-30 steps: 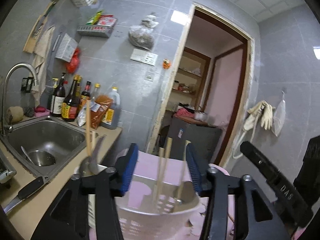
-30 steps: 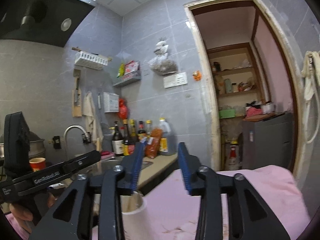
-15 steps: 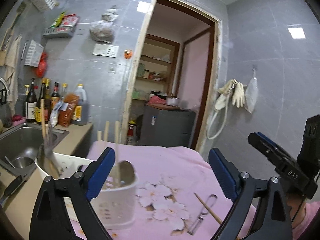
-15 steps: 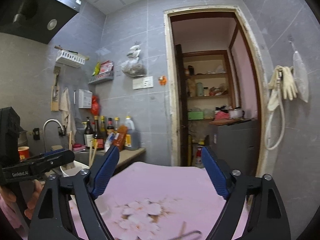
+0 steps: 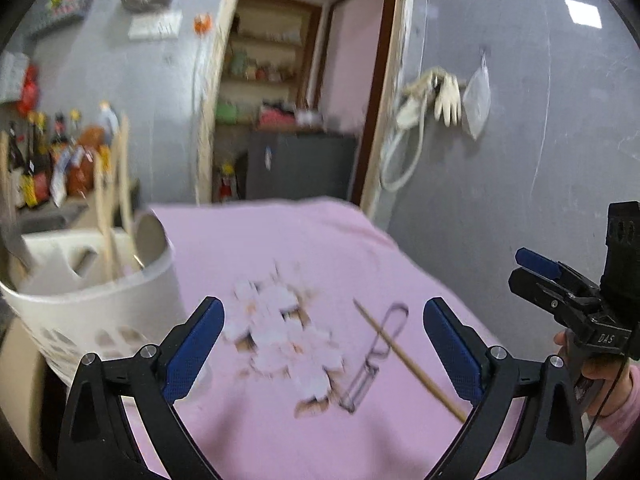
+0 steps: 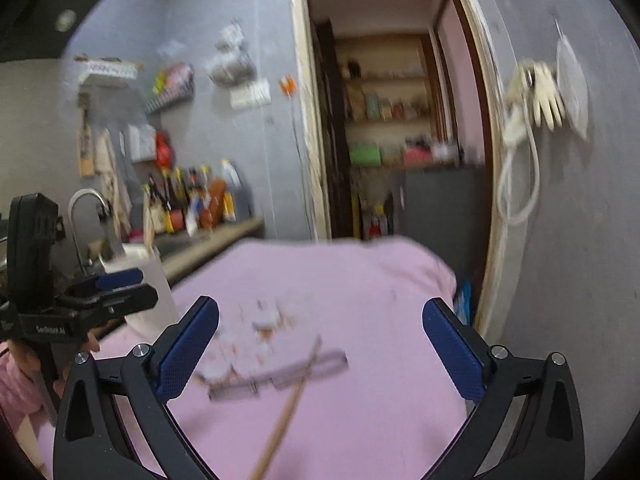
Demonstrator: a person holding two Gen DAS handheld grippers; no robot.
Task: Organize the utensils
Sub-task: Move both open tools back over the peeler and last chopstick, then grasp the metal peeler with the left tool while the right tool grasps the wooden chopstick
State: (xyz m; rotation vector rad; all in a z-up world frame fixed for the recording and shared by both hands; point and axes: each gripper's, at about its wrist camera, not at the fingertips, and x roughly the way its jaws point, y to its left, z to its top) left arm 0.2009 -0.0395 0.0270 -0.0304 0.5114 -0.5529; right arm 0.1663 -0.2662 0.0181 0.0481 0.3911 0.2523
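Your left gripper (image 5: 324,344) and right gripper (image 6: 320,346) are both opening, empty. The thin wooden chopstick (image 6: 286,412) lies on the pink floral cloth (image 6: 360,292), running diagonally toward you, nearer your right gripper.

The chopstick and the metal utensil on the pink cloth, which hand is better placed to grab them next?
Probably the right. In its own view the chopstick and metal utensil lie between the opening, empty right gripper. The left gripper, also opening and empty, has them toward its right finger.
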